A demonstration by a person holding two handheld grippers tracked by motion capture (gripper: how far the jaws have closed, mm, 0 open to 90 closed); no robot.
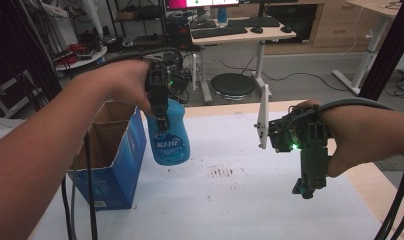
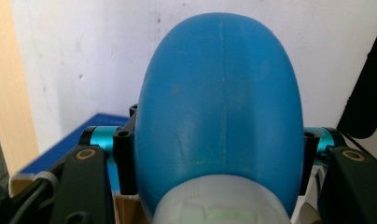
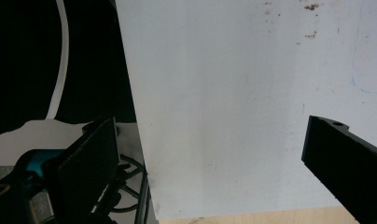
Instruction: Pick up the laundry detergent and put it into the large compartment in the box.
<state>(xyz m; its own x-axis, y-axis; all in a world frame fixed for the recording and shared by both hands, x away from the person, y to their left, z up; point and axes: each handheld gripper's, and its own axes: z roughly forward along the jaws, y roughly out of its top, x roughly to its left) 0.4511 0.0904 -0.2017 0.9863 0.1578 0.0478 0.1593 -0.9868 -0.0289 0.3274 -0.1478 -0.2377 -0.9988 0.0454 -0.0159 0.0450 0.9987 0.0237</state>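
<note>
above the white table point(image 1: 250, 200), the left gripper point(image 1: 162, 122) is clamping a smooth, rounded blue plastic bottle point(image 1: 170, 135); the right gripper point(image 1: 306, 190) is hanging spread, gripping nothing.

White lettering marks the front label of the blue bottle point(image 1: 170, 135), seen from the high view, but it is too blurred to read. A small white label on the blue cardboard box point(image 1: 112, 175) is equally illegible.
</note>
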